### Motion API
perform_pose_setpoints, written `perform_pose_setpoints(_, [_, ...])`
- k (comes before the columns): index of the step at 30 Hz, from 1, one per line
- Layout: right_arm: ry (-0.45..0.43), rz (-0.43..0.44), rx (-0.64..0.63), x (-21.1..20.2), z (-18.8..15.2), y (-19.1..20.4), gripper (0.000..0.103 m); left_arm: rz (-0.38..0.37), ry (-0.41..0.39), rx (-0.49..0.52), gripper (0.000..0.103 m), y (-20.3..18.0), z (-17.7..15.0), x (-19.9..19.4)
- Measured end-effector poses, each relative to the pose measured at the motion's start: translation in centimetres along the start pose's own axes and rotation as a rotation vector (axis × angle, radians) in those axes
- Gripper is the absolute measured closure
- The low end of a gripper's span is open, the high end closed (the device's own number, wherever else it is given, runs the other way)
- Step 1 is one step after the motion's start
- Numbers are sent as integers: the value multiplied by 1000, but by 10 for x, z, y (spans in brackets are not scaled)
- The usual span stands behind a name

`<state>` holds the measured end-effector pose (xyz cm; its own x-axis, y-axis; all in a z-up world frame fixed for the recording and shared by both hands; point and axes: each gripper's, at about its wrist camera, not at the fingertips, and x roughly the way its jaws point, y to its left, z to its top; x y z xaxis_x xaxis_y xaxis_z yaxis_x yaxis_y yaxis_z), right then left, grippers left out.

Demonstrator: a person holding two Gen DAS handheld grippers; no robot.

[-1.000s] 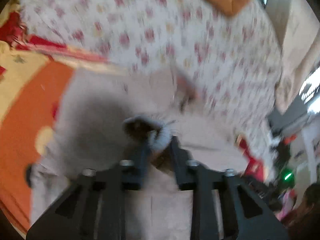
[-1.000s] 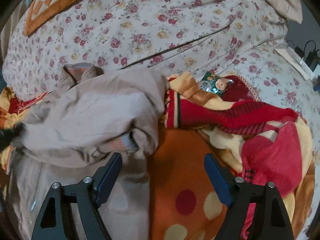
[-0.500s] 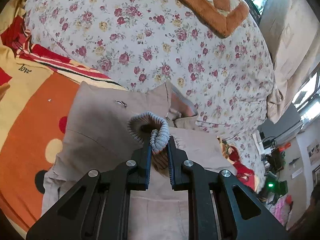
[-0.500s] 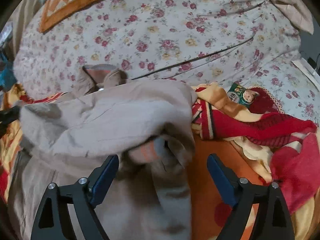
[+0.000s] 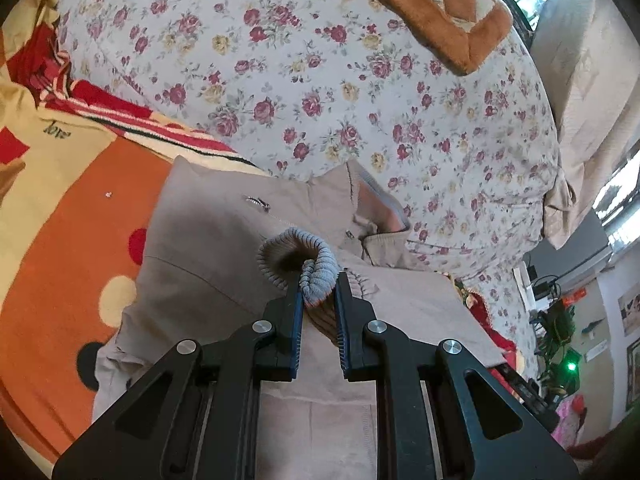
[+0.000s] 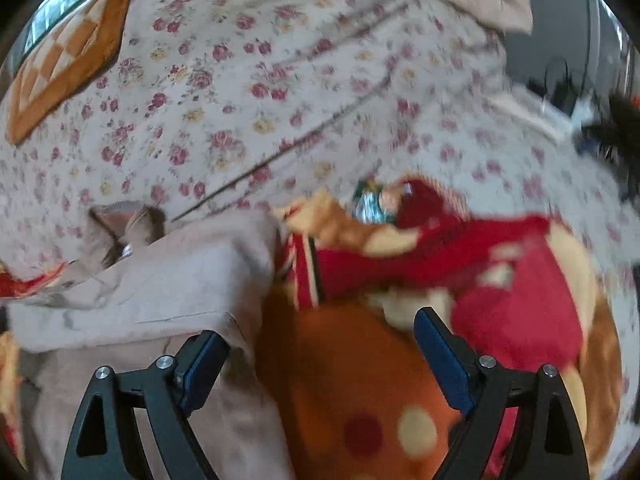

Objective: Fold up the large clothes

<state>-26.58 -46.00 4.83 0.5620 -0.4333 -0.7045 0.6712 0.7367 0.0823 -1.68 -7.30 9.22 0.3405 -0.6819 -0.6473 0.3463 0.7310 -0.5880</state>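
Legible writing: one cursive word, seemingly "love" and seen upside down, on the cream part of the fleece blanket (image 5: 60, 208). A small printed packet (image 6: 370, 204) lies on the blanket's far edge, beyond the jacket; its lettering is too blurred to read.

Surface and room: the work surface is a bed covered by a floral quilt (image 5: 320, 80) — pale cotton with small red and yellow roses. The blanket lies over it, under and around the jacket, in orange with cream and red dots and red striped bands. An orange-and-cream checked cushion (image 5: 432, 12) sits on the quilt well beyond the jacket. Past the bed, to the jacket's right, are beige curtains, bright windows, and a cluttered corner with a green indicator light.

Task item: the jacket (image 5: 224, 248) is beige woven cloth with a metal zip, a turned collar and ribbed knit cuffs. It lies flat on the blanket, a sleeve folded across its body.

Tools: the left gripper (image 5: 318, 292) is nearly closed and clamps the grey ribbed cuff (image 5: 296, 256), which curls into a loop above the pads. The right gripper (image 6: 322, 338) stands wide with nothing between its blue pads — above the jacket's right edge and the blanket.
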Motion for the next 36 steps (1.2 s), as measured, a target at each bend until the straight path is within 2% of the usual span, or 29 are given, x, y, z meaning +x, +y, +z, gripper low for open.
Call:
perform_pose_setpoints(3, [33,4,-49,-13,-4,2,15,18,-26,18,90,0,0,-9])
perform_pose_setpoints(5, [64,21,-123,-23,-8,9,15,75,-34,33,90,3,1,-10])
perform_pose_setpoints(7, [82,76,-190,-31,-13,13,15,121,-28,28,89,11,0,-6])
perform_pose_setpoints(10, [58,158,-139,-36,-10,6,15,145,-15,2,85,18,-2,0])
perform_pose_setpoints(11, [47,184,-103,-36,-10,5,14,150,-16,4,77,17,-3,1])
perform_pose_setpoints(12, [38,217,-65,-35,-8,3,14,156,-25,9,65,15,-3,-1])
perform_pose_setpoints(13, [30,258,-36,-31,-6,4,14,156,-41,13,59,12,-4,-4])
perform_pose_setpoints(14, [28,284,-30,-26,-4,8,14,154,-67,15,49,10,-5,-8])
perform_pose_setpoints(15, [26,296,-32,-19,-2,13,16,149,-106,19,44,7,-6,-14])
perform_pose_setpoints(16, [16,286,-39,-11,0,22,23,143,-143,26,42,4,-7,-21])
perform_pose_setpoints(17, [11,281,-44,-7,0,27,37,141,-161,33,39,2,-7,-23])
perform_pose_setpoints(18, [8,281,-53,-2,0,34,42,136,-183,44,39,-1,-7,-27])
perform_pose_setpoints(20, [38,286,-64,13,-3,47,45,128,-204,61,35,-5,-8,-28])
perform_pose_setpoints(22, [94,273,-75,33,-11,57,45,135,-175,88,32,-9,-11,-18])
perform_pose_setpoints(24, [150,229,-103,50,-20,63,44,182,-109,126,32,-13,-16,0])
perform_pose_setpoints(25, [187,204,-129,60,-26,66,44,231,-74,148,32,-15,-18,10])
perform_pose_setpoints(27, [199,195,-139,67,-31,66,43,380,34,189,32,-9,-25,38])
perform_pose_setpoints(28, [199,200,-133,67,-30,64,43,409,65,185,32,-2,-28,48])
perform_pose_setpoints(31, [178,232,-104,55,-26,58,43,401,72,137,32,12,-31,57])
perform_pose_setpoints(36, [79,269,-110,26,-21,58,42,396,49,149,32,10,-30,52])
